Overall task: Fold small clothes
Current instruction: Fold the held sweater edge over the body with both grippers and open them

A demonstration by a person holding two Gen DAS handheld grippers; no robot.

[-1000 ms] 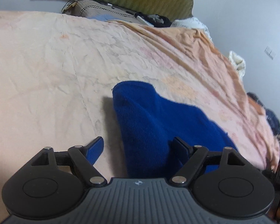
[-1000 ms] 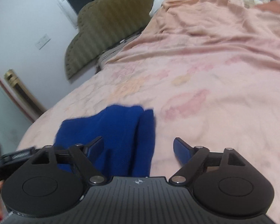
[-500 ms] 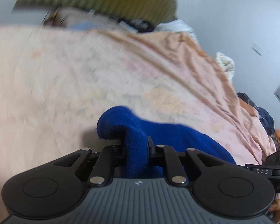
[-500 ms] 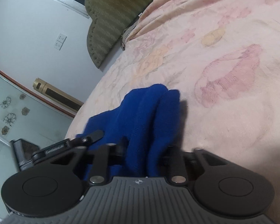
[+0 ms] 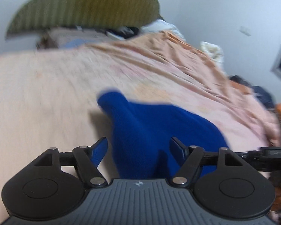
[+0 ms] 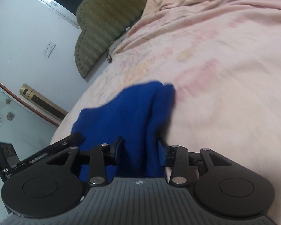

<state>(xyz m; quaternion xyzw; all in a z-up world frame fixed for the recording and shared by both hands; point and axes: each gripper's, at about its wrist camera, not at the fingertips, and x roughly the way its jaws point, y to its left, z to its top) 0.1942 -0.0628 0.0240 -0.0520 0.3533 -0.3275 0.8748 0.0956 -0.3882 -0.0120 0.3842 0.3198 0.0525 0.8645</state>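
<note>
A small blue knitted garment [image 5: 159, 123] lies bunched in a ridge on the pink bedsheet [image 5: 46, 93]. My left gripper [image 5: 139, 148] straddles its near end. Its jaws are opening and stand wide, with the cloth between them and neither pad pressing. In the right wrist view the same garment [image 6: 125, 110] runs up between the fingers of my right gripper [image 6: 140, 150]. Those jaws are opening too, narrower, with the fold loose between the pads. Each gripper shows at the edge of the other's view, the right gripper [image 5: 267, 153] and the left gripper [image 6: 46, 150].
An olive padded headboard [image 5: 84, 9] stands at the far end of the bed, with pillows and clutter [image 5: 88, 37] below it. Dark and orange clothes [image 5: 262, 93] lie at the bed's right edge. A gold cylinder [image 6: 41, 101] stands by the wall left of the bed.
Half a second ago both grippers were pinched on the blue garment; now both have let go and spread apart. The left view has pulled back and risen, and the garment's ridge has settled lower.
</note>
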